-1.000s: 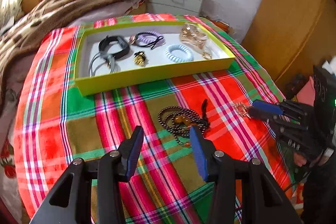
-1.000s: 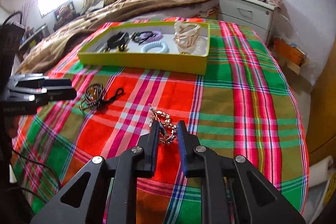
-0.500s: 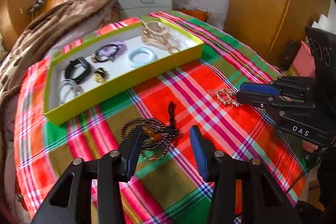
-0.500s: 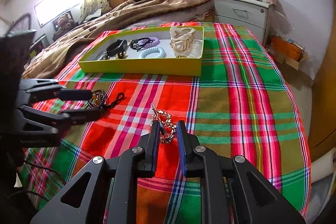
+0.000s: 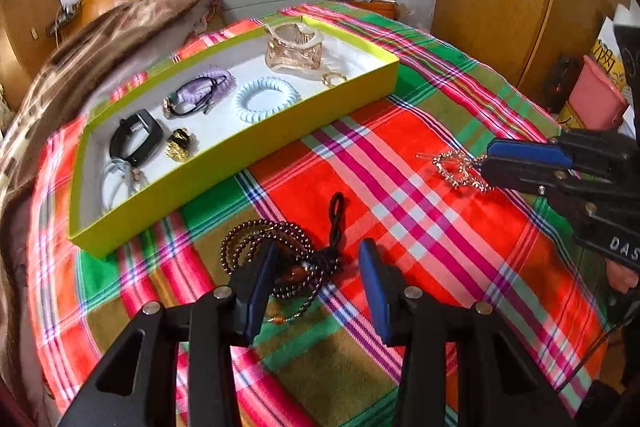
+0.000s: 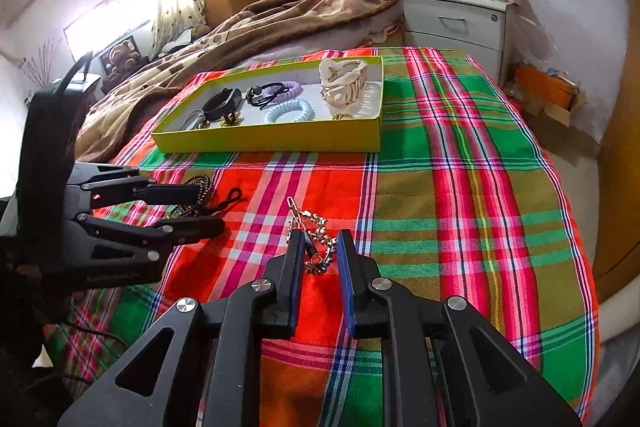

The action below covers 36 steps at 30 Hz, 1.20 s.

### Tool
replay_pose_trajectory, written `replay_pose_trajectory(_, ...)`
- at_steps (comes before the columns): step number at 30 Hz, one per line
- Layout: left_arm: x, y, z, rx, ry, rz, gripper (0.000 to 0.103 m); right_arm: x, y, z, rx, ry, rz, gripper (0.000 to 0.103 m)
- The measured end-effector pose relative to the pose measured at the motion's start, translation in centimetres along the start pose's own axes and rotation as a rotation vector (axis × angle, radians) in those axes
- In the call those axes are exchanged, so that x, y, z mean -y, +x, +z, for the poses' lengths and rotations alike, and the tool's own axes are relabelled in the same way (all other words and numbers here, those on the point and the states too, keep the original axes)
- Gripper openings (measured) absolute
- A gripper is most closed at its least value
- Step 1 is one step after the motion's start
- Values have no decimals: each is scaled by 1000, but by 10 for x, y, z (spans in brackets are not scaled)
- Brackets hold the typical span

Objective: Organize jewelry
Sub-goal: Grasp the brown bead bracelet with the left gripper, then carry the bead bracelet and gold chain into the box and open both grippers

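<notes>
Closing over the dark bead necklace, the left gripper has its jaws narrowing with the coiled strand and its black cord tassel between them, pads not yet pressing it. My read on the necklace: light, limp, many loose loops, so it will sag and trail when lifted; best hold looks like the bunched knot by the amber bead, where the strands cross, not a single loop. Right of it on the plaid cloth lies the gold rhinestone chain piece, with the right gripper nearly together around its near end; contact is hard to confirm, one finger seems to touch a link. It is likely light, thin-linked and snag-prone, so I would pinch the thicker clustered section, not the end clasp. Both pieces sit on the cloth in front of the yellow tray, well apart from each other. Count: two pieces outside the tray. Inside, left to right: one clear band, one black band, one gold ornament, one purple hair tie with black cord, one pale blue coil tie, one gold ring, one translucent hair claw; seven total.
</notes>
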<state>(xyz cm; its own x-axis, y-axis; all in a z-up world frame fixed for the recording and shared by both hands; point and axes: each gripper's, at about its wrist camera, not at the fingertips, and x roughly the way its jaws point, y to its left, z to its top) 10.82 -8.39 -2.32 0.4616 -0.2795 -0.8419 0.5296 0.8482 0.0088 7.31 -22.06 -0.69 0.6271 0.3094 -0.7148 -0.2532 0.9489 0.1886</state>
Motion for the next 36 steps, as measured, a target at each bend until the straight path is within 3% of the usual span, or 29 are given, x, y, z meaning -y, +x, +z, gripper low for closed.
replay_pose_trajectory(2, -5, 1, 2, 5, -21, -16, 34, 0, -1, 0, 1, 7, 0, 17)
replay_pose_trajectory(7, -11, 0, 1, 12, -50, -18, 27, 0, -1, 1, 7, 11, -3, 17)
replay_pose_trajectory(9, -14, -1, 0, 19, -71, -6, 19, -1, -2, 2, 11, 15, -4, 17)
replay_pose_trajectory(17, -30, -13, -8, 56, -148, -51, 18, -5, -3, 8, 30, 28, 0, 17)
replay_pose_trajectory(36, -82, -58, 10, 186, -257, -17, 18, -27, -8, 49, 108, 17, 11, 17)
